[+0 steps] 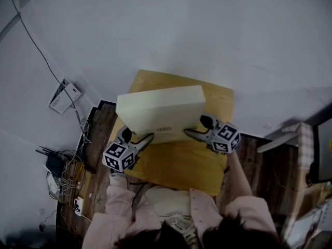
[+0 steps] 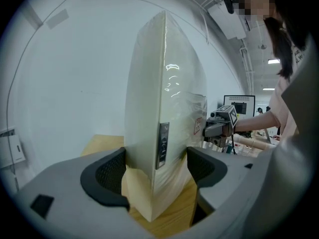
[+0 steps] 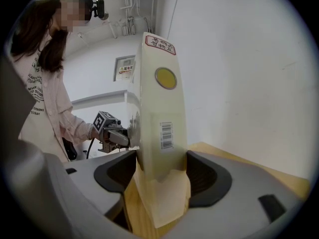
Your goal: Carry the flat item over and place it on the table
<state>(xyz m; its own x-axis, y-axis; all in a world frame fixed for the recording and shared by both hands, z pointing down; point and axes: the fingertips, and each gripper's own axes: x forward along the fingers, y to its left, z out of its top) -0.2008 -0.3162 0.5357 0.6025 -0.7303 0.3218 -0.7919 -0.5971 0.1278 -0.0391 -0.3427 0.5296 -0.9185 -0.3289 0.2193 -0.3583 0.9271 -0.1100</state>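
Flat box (image 1: 158, 110) closed, clamped by left tool (image 1: 146, 138), right tool (image 1: 190, 133), over table (image 1: 181, 165).

White wall (image 1: 207, 30) fills the space ahead of you. On your left, a thin black cable (image 1: 39, 51) runs down it to a small white box (image 1: 65, 96). Below that, a tangle of cables (image 1: 62, 178) lies on the dark wood floor (image 1: 96, 139). A checked cloth (image 1: 306, 139) is at your right. Left gripper view: a lit monitor (image 2: 239, 105) sits far off at the right, with a ceiling light (image 2: 273, 61) above it. Right gripper view: a grey wall panel (image 3: 124, 67), with pipes (image 3: 130, 6) overhead.
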